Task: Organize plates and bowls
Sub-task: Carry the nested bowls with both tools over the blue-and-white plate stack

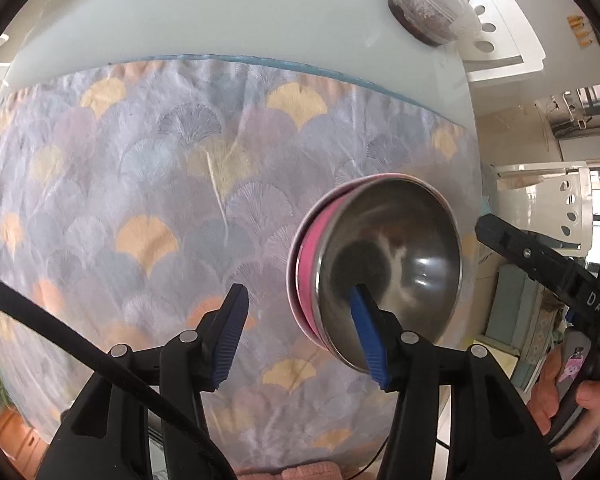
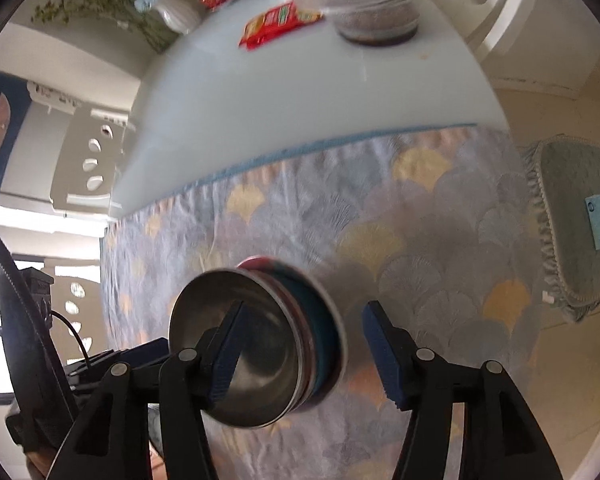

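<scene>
Sitting low and right of centre in the left wrist view, the stack of bowls [image 1: 380,268] rests on the patterned cloth [image 1: 148,168] that covers the near part of the bench [image 1: 220,12]. A steel bowl [image 1: 396,264] lies uppermost, nested in a pink bowl [image 1: 309,256]; the right wrist view, blurred, shows a teal bowl [image 2: 324,320] lower in the same stack.

Both tools stand with jaws apart and neither pinches anything. The left gripper [image 1: 298,334] has 1 blue pad [image 1: 366,336] in front of the steel bowl's hollow and the other out over the cloth, so the near rim lies between them in this view. The right gripper [image 2: 306,344] straddles the stack likewise; contact cannot be told.

By my judgement the steel bowl is light, rigid and slick, so a pinch on its thin rim is the natural hold. Nested bowls may stick or slide together, and polished metal could slip from ribbed pads if tilted.

A clear lidded container [image 1: 428,4] and a red packet [image 2: 280,24] sit at the upper edge, well apart.
</scene>
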`<state>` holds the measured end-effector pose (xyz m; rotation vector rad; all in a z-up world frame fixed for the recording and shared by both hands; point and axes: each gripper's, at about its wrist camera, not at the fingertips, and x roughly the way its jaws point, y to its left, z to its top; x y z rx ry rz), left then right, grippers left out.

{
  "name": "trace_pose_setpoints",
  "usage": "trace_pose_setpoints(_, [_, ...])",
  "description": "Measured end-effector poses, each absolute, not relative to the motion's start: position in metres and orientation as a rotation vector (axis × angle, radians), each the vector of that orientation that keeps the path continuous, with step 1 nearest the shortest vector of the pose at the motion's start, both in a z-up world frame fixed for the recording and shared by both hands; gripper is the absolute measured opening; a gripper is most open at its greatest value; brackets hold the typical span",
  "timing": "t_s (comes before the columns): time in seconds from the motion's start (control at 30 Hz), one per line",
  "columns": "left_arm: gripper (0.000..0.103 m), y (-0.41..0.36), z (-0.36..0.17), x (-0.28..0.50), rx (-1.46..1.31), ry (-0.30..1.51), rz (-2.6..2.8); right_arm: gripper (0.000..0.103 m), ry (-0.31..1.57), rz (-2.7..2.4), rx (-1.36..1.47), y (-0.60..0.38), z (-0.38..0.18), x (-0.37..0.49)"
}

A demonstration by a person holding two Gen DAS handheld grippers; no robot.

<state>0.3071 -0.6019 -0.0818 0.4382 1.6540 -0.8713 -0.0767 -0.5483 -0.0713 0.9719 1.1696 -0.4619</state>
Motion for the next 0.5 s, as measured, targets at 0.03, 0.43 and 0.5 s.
trace_pose_setpoints(0.03, [0.051,-0.603,-0.085,0.306,0.443,1.657,-0.874,0.058,1.171,-0.452,0.985,-0.549,-0.076,-0.078])
trace_pose_setpoints(0.43, [0.051,-0.617,-0.116,0.293,0.461,1.695,-0.897,0.058,1.193,-0.369,1.020,-0.535,-0.130,-0.069])
trace_pose_setpoints(0.5, [0.051,-0.618,-0.119,0.291,0.466,1.695,-0.904,0.058,1.176,-0.354,1.042,-0.534,-0.136,-0.069])
